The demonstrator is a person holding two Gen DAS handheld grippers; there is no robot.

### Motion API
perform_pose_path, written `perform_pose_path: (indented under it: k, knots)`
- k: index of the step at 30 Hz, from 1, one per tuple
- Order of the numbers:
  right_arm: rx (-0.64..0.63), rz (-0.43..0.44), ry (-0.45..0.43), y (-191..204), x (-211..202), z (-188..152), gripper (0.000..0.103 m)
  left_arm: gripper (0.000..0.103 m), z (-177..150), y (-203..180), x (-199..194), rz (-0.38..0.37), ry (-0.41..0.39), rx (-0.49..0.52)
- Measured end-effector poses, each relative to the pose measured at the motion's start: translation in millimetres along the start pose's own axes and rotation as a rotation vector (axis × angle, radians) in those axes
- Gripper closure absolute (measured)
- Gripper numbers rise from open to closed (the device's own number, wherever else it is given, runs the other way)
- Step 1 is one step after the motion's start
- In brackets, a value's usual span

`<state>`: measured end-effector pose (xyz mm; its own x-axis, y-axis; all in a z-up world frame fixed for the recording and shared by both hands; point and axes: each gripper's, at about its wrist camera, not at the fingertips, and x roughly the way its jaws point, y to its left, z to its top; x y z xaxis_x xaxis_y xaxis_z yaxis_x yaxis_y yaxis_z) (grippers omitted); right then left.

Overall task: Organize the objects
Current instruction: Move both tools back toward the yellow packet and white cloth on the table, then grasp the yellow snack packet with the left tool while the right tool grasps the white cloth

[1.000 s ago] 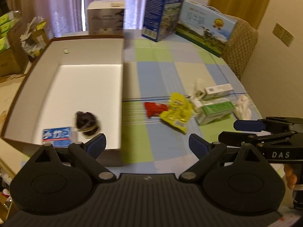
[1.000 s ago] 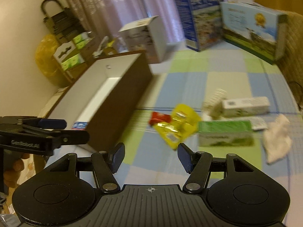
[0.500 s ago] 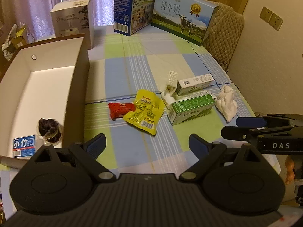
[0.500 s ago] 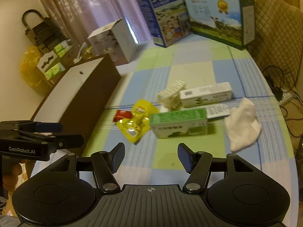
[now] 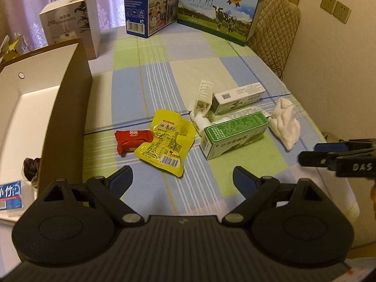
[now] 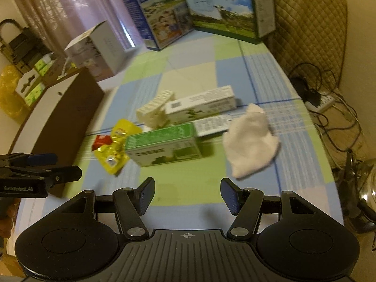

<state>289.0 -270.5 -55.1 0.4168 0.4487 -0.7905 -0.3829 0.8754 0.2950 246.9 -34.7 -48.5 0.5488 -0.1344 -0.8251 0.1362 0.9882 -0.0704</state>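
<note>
Yellow snack pouch (image 5: 168, 142) lay ahead of the left gripper (image 5: 182, 179), fingers apart, empty; judged light, crinkly, slippery, best pinched at an edge seam. Right gripper (image 6: 188, 196) likewise spread, green carton (image 6: 164, 144) ahead.

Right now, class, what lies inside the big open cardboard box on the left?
Inside the cardboard box, a blue-labelled packet and a dark crumpled item sit at the near end; its brown side wall hides part of the floor.

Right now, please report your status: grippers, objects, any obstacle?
Left gripper open, empty. Right gripper open, empty. Yellow pouch, red packet, green carton loose on table beside storage box. Nothing blocks them.
</note>
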Motion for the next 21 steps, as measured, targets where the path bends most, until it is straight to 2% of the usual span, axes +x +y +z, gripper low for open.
perform_pose_path:
  k: [5,13,16,19,21]
  knots:
    - [0.025,-0.012,0.008,-13,3,0,0.044,0.016,5,-2,25,0.016,0.010,0.041]
    - [0.061,-0.036,0.018,-27,7,1,0.044,0.017,14,-9,75,0.048,0.042,0.220]
    - [0.077,-0.048,0.021,-32,9,2,0.044,0.017,20,-9,93,0.050,0.056,0.252]
    - [0.095,-0.061,0.027,-39,11,2,0.044,0.020,25,-8,107,0.047,0.061,0.271]
    - [0.105,-0.069,0.030,-42,11,2,0.044,0.026,28,-6,116,0.049,0.070,0.283]
